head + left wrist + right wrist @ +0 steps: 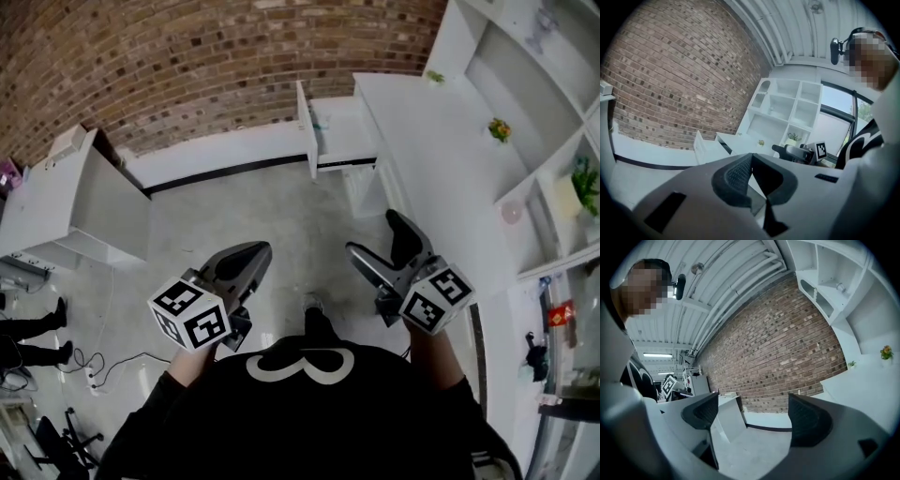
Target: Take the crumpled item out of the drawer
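Head view: the left gripper [255,251] and right gripper [375,234], grey shells with marker cubes, hang over smooth concrete floor [262,206], well short of the white drawer [306,131]. It stands pulled out of a glossy white desk [431,141] by the rough brick wall [187,66]. A small bluish crumpled item [322,121] lies inside, too small to make out.

Left gripper view: knurled dark pads [733,177] meet, clenched on nothing.

Right gripper view: the pads stand wide apart, released and empty. A slab-sided white cabinet [729,417] shows between them.
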Action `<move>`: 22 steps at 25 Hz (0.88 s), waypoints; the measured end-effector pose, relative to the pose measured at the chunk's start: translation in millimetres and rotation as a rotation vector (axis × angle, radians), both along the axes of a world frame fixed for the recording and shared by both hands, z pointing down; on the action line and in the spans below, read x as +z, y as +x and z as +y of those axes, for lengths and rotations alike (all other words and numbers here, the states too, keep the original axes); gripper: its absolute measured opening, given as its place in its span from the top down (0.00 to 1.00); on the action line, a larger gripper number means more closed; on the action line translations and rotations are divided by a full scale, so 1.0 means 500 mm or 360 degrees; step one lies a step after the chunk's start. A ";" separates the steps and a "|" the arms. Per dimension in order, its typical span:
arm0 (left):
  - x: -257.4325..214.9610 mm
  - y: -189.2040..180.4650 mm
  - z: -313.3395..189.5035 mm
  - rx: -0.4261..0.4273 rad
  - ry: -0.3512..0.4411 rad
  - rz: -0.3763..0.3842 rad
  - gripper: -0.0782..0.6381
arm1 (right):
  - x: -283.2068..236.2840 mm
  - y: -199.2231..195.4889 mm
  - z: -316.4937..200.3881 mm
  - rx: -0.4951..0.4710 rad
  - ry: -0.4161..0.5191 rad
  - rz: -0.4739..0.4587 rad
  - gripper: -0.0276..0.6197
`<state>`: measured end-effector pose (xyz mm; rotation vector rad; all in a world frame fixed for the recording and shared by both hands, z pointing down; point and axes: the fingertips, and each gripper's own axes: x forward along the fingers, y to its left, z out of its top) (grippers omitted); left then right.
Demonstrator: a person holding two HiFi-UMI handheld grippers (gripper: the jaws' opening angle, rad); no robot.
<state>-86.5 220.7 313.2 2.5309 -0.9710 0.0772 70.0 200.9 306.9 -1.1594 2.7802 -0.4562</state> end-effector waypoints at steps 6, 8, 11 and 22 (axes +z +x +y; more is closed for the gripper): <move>0.033 0.026 -0.197 -0.0030 -0.0090 -0.0024 0.89 | 0.030 0.010 -0.194 -0.0055 -0.0070 -0.0010 0.27; 0.039 0.043 -0.256 -0.0022 -0.0107 -0.0037 0.89 | 0.042 0.018 -0.247 -0.0067 -0.0098 -0.0011 0.27; 0.048 0.071 -0.334 -0.0009 -0.0124 -0.0048 0.89 | 0.060 0.033 -0.318 -0.0084 -0.0121 0.0017 0.27; 0.063 0.091 -0.483 -0.0032 -0.0128 -0.0048 0.89 | 0.091 0.048 -0.478 -0.0096 -0.0140 0.0118 0.27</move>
